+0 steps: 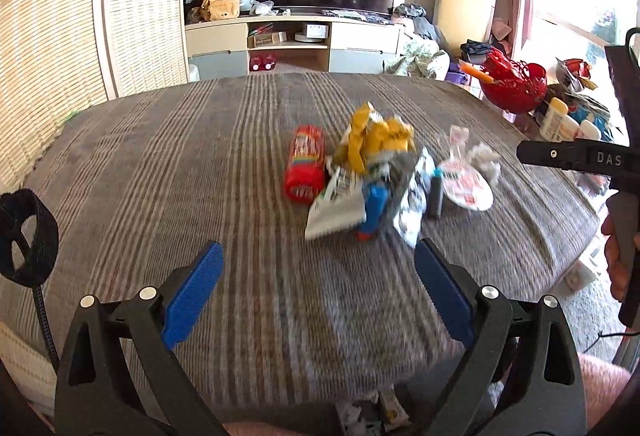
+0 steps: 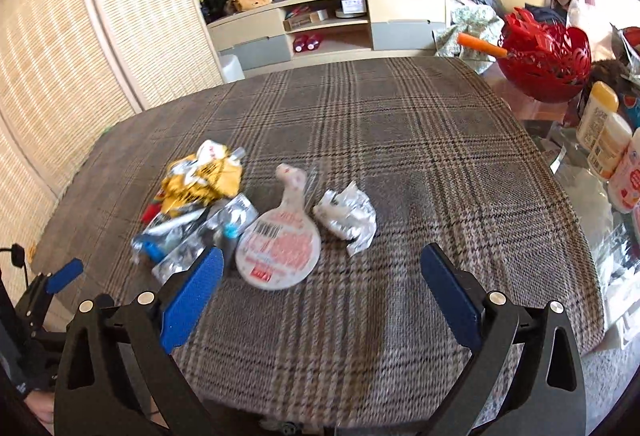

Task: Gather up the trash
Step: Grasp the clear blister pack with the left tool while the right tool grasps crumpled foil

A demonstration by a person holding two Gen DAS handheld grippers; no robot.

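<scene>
Blue-padded left claw (image 1: 316,292) and right claw (image 2: 320,294) tilted downward, agape, empty

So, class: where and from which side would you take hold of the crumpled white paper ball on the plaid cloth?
Grip the crumpled white paper ball across its bulging middle, coming from above. It lies apart from the round lid, with bare plaid cloth on its right, so the open right tongs could probably straddle it cleanly.

A: Which markings are legible?
B: White letters "DAS" on the right gripper (image 1: 576,156).
A: The round lid (image 2: 278,250)?
B: Barcode and red print present; characters blurred, not readable.
</scene>
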